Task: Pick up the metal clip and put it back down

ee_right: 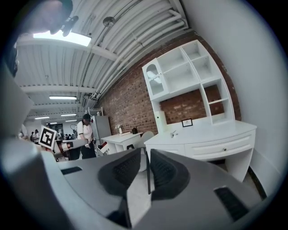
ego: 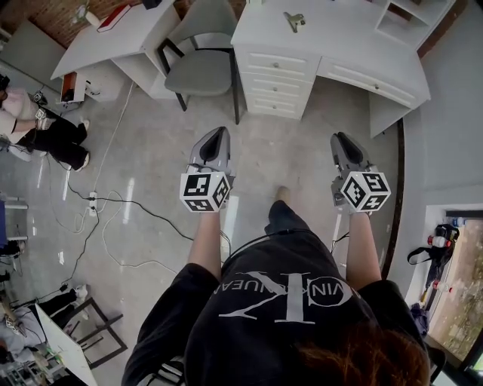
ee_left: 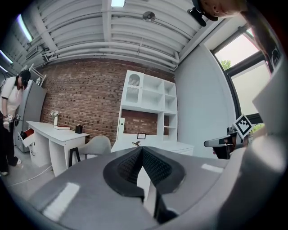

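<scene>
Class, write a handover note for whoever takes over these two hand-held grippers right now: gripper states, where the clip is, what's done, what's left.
Left gripper: jaws together, empty.
Right gripper: jaws a crack apart, empty.
Metal clip: lying on the white desk, ahead of both grippers, touched by neither.
Done: nothing that shows.
Left: probably everything: step up to the desk, pick up the clip, set it back down.

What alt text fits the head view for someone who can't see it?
Seen from above, a person holds a grey left gripper and grey right gripper, both empty, over a pale floor, facing a white desk with drawers. A small silver metal clip lies on the desktop; a grey chair stands beside the drawers.
</scene>
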Demonstrator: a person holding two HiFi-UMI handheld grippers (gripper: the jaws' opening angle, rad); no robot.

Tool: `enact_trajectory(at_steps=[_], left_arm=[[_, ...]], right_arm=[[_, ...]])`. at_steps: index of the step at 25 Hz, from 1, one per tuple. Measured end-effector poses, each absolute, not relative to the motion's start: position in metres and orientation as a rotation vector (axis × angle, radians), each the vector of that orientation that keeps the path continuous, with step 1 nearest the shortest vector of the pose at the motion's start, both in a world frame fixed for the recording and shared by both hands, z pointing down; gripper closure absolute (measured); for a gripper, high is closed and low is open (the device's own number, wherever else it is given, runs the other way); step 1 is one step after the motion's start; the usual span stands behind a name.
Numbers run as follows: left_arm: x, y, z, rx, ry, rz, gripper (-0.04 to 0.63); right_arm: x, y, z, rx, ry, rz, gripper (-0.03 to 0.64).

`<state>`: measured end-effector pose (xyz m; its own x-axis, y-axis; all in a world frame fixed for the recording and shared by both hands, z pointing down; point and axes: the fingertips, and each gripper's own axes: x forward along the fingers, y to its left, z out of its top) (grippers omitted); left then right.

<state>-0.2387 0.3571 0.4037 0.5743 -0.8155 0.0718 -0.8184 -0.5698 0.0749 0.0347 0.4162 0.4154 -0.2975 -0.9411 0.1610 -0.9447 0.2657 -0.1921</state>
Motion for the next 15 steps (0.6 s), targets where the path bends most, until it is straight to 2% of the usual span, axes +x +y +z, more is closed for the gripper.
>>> enact_trajectory(at_steps=[15], left_arm=[[-0.188, 0.237, 0.402, 2.682, -1.395, 0.064, 0.584]], right_arm=[[0.082, 0.297, 0.416, 1.839, -2.479, 0.447, 0.589]])
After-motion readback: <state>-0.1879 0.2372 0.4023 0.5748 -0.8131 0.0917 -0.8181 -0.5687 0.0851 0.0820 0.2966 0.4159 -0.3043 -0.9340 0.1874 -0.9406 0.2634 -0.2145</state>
